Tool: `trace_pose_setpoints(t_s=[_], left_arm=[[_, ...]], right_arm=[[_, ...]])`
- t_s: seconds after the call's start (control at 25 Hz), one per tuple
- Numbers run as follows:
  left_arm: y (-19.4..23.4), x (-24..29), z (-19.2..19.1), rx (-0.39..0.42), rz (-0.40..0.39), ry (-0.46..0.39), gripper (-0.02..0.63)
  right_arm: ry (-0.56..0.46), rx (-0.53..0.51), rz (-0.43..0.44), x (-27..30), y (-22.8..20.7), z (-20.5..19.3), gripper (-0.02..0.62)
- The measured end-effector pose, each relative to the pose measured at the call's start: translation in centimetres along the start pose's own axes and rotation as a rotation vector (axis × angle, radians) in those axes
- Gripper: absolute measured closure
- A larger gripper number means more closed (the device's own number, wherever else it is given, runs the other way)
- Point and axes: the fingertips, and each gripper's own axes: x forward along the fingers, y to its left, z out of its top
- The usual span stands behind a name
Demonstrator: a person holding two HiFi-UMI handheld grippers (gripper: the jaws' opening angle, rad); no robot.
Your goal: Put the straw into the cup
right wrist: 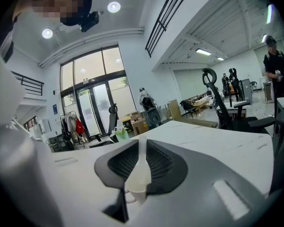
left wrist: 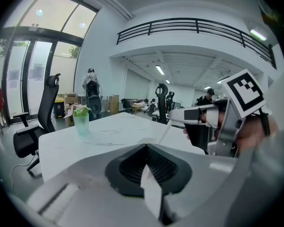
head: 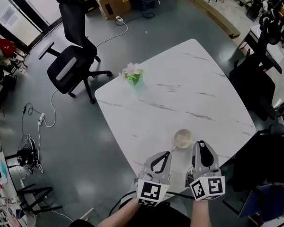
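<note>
The right tongs (head: 201,145) clamp a thin white straw (right wrist: 141,170), presumably to steer it into the round cream cup (head: 182,138) just ahead; the left tongs (head: 167,154) alongside pinch a white paper-like strip (left wrist: 151,193).

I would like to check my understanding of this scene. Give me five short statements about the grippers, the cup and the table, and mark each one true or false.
1. The right gripper is shut on the straw. True.
2. The cup lies on its side. False: it stands upright on the table.
3. The left gripper holds the cup. False: it is shut on a thin white strip, not on the cup.
4. The potted plant touches the cup. False: it stands well apart, near the table's far edge.
5. A black office chair stands on the floor beyond the table. True.
</note>
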Motion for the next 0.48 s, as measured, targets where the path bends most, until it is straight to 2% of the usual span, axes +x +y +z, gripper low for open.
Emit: trace_pose_setpoints(t_s=[0.48], left_arm=[[1.4,2.0,-1.5,-0.022,-0.02,0.047,0.604]], right_arm=[[0.102,-0.024,-0.041,3.5,-1.4,-4.0,0.545]])
